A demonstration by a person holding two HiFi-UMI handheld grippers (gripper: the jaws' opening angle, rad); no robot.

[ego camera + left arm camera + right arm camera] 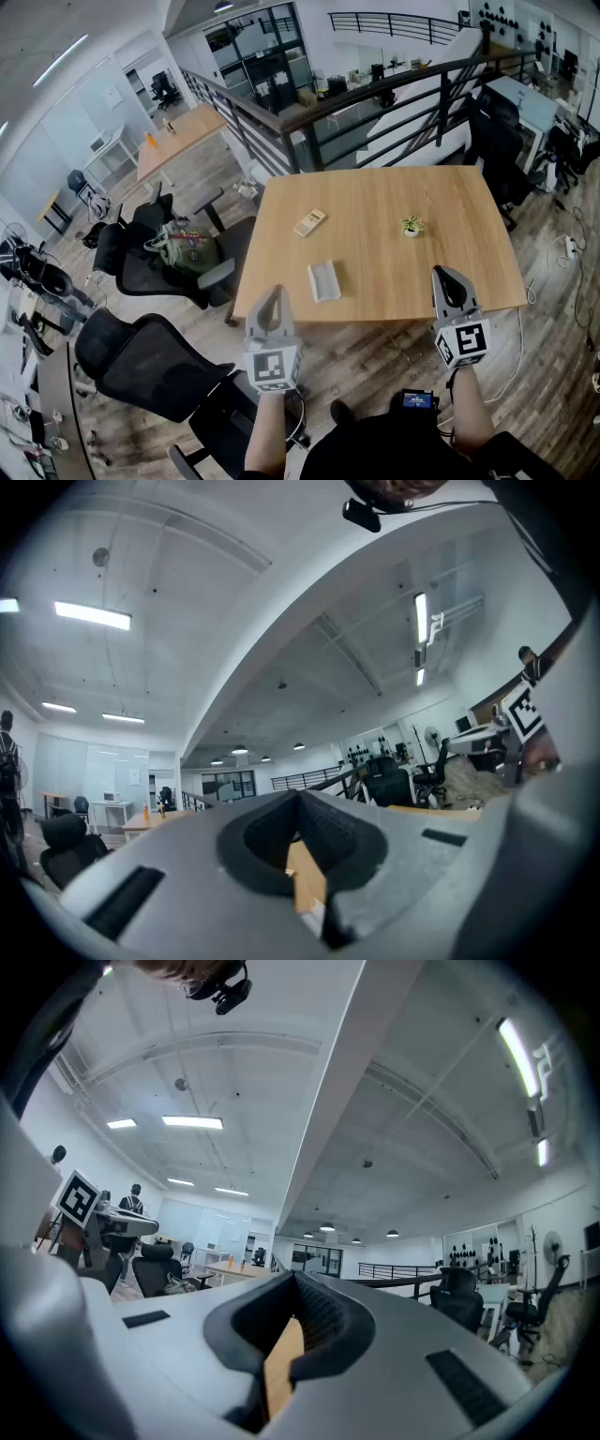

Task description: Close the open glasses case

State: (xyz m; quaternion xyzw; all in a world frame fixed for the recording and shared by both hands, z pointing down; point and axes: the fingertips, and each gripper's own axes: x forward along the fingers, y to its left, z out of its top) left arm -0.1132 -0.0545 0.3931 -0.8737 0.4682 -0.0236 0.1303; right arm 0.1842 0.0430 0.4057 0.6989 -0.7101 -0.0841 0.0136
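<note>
Wood floor [366, 361] and black office chairs [141, 361] fill a big bright room, and a dark railing [375, 103] runs behind a wood bench [441, 244]. One chair at the bench's 9 o'clock side has a green bag [185, 247] on it.

Three things lie on the bench. The glasses case [323, 279] is pale and lies flat near the edge closest to the person, and it looks open. A small tan flat thing [309, 222] lies at 12 o'clock from the case, a little apart. A tiny plant in a pot [411, 226] sits well apart from the case, at about 2 o'clock from it.

The left tool [275, 292] is by the near edge of the bench. The case is just beside it, at 1 o'clock from its tip. Its jaws are pressed together with nothing in them. The right tool [442, 273] is over the near right part of the bench, and the plant is at 11 o'clock from it. Its jaws are pressed together too, with nothing in them. Both tools are apart from the case.
</note>
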